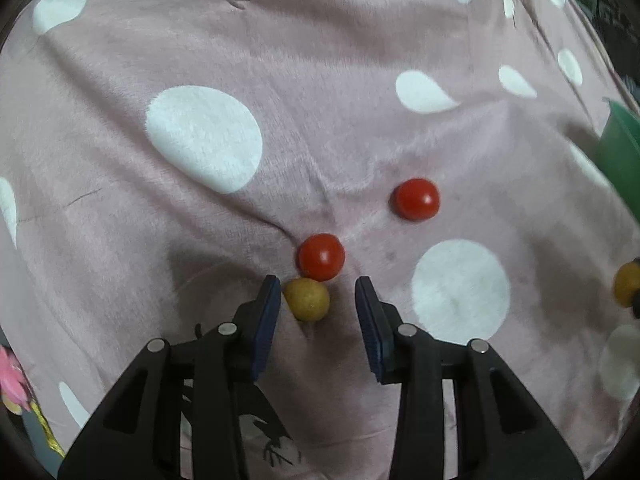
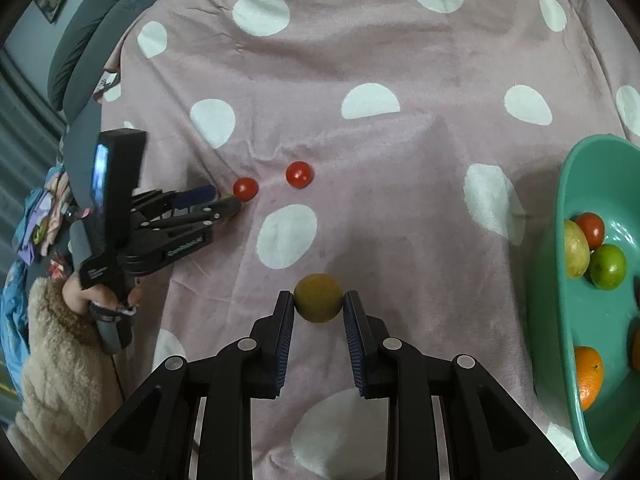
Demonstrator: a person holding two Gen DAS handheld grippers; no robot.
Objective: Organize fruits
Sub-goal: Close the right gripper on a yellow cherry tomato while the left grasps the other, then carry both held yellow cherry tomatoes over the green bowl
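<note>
On the pink dotted blanket (image 1: 320,80), a small tan round fruit (image 1: 307,299) lies between the fingers of my left gripper (image 1: 318,292). The jaws stand open: the left pad touches the fruit and the right pad is clear of it. A red tomato (image 1: 321,257) sits just beyond, touching the tan fruit, and a second tomato (image 1: 416,199) lies further right. My right gripper (image 2: 319,300) is shut on a yellow-green round fruit (image 2: 319,298), held above the blanket. The right wrist view also shows the left gripper (image 2: 230,200) beside both tomatoes (image 2: 245,189) (image 2: 299,175).
A teal bowl (image 2: 560,280) stands at the right, holding a tomato (image 2: 592,229), a yellow fruit (image 2: 576,248), a green fruit (image 2: 608,266) and an orange (image 2: 588,376). A person's hand (image 2: 100,296) in a fluffy cream sleeve (image 2: 52,360) holds the left gripper. Grey cushions (image 2: 92,20) lie far left.
</note>
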